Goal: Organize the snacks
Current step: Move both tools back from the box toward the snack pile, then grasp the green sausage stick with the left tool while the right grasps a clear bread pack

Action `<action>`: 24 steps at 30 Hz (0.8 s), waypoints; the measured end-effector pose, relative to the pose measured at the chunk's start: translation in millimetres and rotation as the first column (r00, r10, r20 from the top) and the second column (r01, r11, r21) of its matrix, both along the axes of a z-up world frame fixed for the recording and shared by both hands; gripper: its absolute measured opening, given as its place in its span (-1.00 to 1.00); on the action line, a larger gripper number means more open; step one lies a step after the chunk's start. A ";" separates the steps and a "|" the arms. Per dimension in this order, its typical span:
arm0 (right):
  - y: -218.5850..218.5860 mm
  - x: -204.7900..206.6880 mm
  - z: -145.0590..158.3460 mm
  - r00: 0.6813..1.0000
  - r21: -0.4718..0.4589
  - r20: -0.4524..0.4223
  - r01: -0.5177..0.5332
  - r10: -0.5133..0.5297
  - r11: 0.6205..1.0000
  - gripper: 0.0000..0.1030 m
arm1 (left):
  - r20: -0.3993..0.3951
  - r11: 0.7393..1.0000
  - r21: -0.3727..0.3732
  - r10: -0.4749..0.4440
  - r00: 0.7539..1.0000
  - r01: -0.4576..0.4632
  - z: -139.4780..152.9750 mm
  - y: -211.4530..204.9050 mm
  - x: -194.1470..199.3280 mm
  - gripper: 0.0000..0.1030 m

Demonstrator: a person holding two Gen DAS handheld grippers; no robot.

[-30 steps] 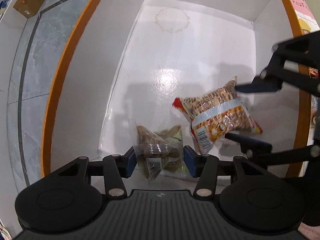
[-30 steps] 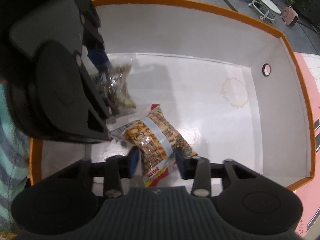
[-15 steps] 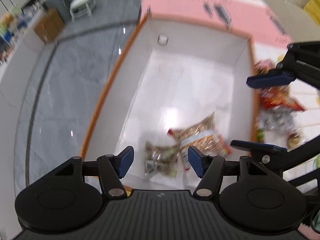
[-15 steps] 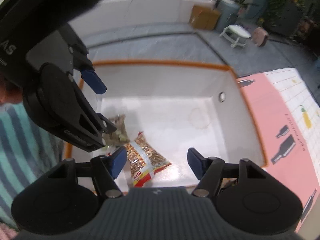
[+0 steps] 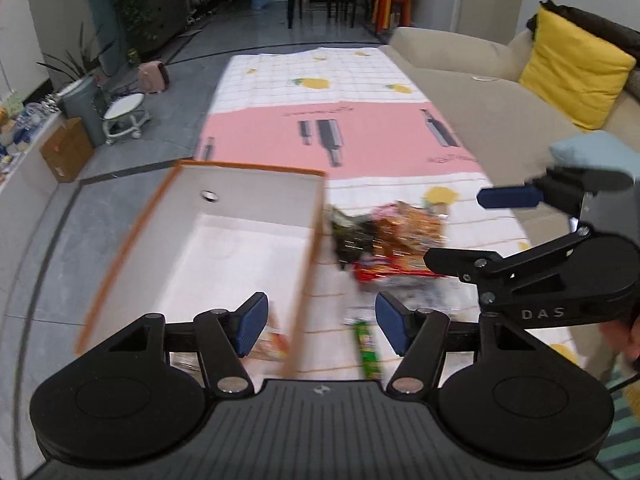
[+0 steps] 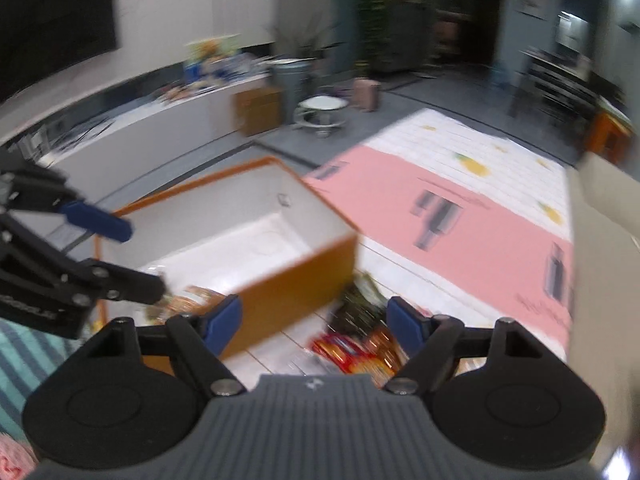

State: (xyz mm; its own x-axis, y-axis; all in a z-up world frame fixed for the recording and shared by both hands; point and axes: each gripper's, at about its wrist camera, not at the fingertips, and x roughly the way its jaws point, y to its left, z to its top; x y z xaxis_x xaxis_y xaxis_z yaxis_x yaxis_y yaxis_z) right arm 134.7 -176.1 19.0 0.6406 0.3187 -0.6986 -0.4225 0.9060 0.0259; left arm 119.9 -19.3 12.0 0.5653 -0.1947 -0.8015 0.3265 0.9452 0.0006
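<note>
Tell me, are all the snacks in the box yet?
Not yet. A few packets lie in the orange box. The left gripper and right gripper are open and empty, their jaws having just opened. A pile of snacks on the mat remains.

Both snack packets (image 6: 192,298) released in box (image 5: 224,248); jaws opened, empty.

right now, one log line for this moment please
left tongs: open, empty | right tongs: open, empty | box: two packs inside | snack pile: on mat, beside box
</note>
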 end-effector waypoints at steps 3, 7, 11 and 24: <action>-29.9 -16.8 -16.8 0.993 0.003 -0.016 0.118 -0.118 0.993 0.49 | -0.019 1.000 -0.015 0.005 1.000 -0.005 -15.4 -18.6 -3.6 0.41; -46.5 -34.8 -42.9 0.973 -0.010 -0.041 0.226 -0.227 0.974 0.40 | -0.049 0.999 -0.019 0.046 0.998 -0.047 -42.7 -33.8 -6.3 0.41; -57.3 -45.3 -73.9 0.949 0.002 -0.102 0.300 -0.299 0.954 0.36 | -0.078 0.997 0.001 0.071 0.994 -0.072 -70.7 -42.7 -10.8 0.38; -61.4 -33.4 -133.8 0.912 0.028 -0.264 0.332 -0.314 0.943 0.23 | -0.170 0.994 0.052 0.108 0.979 -0.101 -131.3 -47.1 2.1 0.24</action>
State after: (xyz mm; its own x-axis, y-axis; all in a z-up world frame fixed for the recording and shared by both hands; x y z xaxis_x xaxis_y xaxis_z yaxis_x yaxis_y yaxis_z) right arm 101.4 -237.4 -114.8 0.5220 0.1784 -0.8341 -0.0779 0.9838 0.1617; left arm 121.9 -66.4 -119.3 0.4333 -0.1051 -0.8951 0.2245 0.9745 -0.0058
